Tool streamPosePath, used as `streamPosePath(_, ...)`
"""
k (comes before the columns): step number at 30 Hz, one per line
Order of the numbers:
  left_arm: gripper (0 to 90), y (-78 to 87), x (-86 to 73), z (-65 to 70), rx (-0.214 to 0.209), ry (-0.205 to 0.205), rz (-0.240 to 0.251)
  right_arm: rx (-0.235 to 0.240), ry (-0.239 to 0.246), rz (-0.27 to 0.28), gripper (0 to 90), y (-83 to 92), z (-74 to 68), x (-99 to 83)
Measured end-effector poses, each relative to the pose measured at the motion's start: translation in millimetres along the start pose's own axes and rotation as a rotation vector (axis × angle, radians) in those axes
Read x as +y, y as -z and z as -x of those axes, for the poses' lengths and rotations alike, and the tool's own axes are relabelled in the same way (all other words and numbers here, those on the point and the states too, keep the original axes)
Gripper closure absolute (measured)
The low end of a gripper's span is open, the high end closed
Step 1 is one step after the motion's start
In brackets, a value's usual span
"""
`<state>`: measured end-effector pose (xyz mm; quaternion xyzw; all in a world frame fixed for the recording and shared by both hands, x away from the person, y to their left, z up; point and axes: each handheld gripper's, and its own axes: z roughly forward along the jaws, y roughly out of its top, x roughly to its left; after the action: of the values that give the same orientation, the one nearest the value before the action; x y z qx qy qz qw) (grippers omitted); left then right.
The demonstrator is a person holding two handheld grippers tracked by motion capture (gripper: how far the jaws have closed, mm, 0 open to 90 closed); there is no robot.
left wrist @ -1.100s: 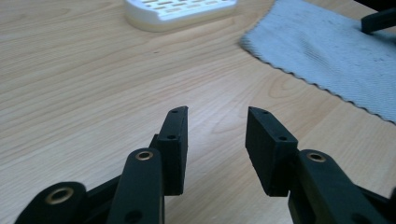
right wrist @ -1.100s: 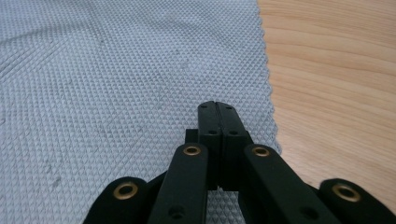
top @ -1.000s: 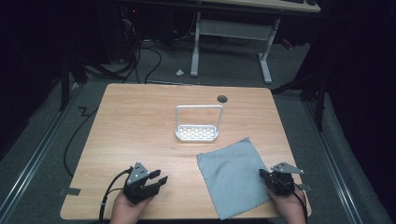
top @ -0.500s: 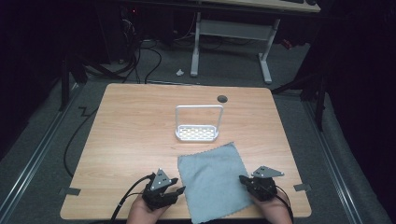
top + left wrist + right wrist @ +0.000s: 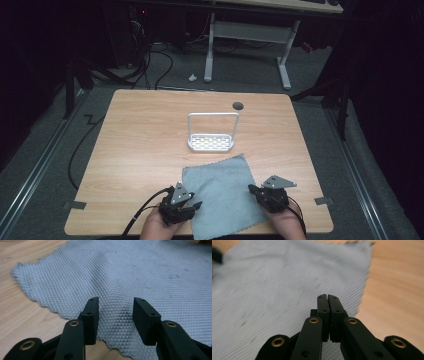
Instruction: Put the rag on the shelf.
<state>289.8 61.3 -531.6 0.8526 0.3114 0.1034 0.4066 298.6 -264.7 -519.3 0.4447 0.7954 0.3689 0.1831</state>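
Note:
A blue-grey cloth (image 5: 220,187) lies flat on the wooden table (image 5: 140,150) near its front edge. My left gripper (image 5: 195,205) is at the cloth's left edge. In the left gripper view it (image 5: 115,315) is open just over the cloth (image 5: 125,272); its jaws have just been closing a little, and the pads press on nothing. My right gripper (image 5: 256,191) is at the cloth's right edge. In the right gripper view it (image 5: 327,296) is shut, tips down on the cloth (image 5: 274,285), which has travelled with it; the pinch itself is hidden.
A small white wire rack (image 5: 211,142) with a tall handle stands just behind the cloth at mid-table. A round cable hole (image 5: 238,105) sits near the far edge. Bare wood lies left and right of the rack. Cables trail from both grippers over the front edge.
The right gripper has moved left and the cloth has slid left with it. The left gripper has moved right, from bare wood to the cloth's left edge.

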Motion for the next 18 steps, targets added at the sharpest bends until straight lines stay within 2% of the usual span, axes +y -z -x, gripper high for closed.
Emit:
streamPosePath(1,57.0,1.8,-0.9,-2.7,0.039,-0.023,-0.009,-0.011,-0.004,0.0,89.8,-3.9,1.8,4.2)
streamPosePath(3,57.5,3.0,-1.3,-5.2,0.055,-0.025,-0.014,-0.025,0.001,-0.003,89.8,-7.7,2.1,7.8)
streamPosePath(5,57.5,5.6,-2.4,-12.5,0.064,-0.003,-0.014,-0.024,0.025,-0.032,89.9,-20.7,-1.0,11.9)
streamPosePath(6,57.5,8.2,-4.2,-18.9,0.083,0.009,-0.013,-0.019,0.038,-0.053,90.0,-23.7,-4.4,11.5)
streamPosePath(7,57.5,9.8,-5.3,-21.8,0.088,0.013,-0.014,-0.019,0.064,-0.046,89.9,-24.1,-8.3,10.8)
streamPosePath(12,56.5,17.0,-9.8,-29.6,0.076,0.027,-0.019,0.028,0.108,-0.052,89.8,-16.8,-24.6,4.0)
streamPosePath(18,55.6,28.5,-16.3,-24.3,0.07,-0.004,-0.056,0.083,0.114,-0.049,89.7,-9.0,-31.6,-3.9)
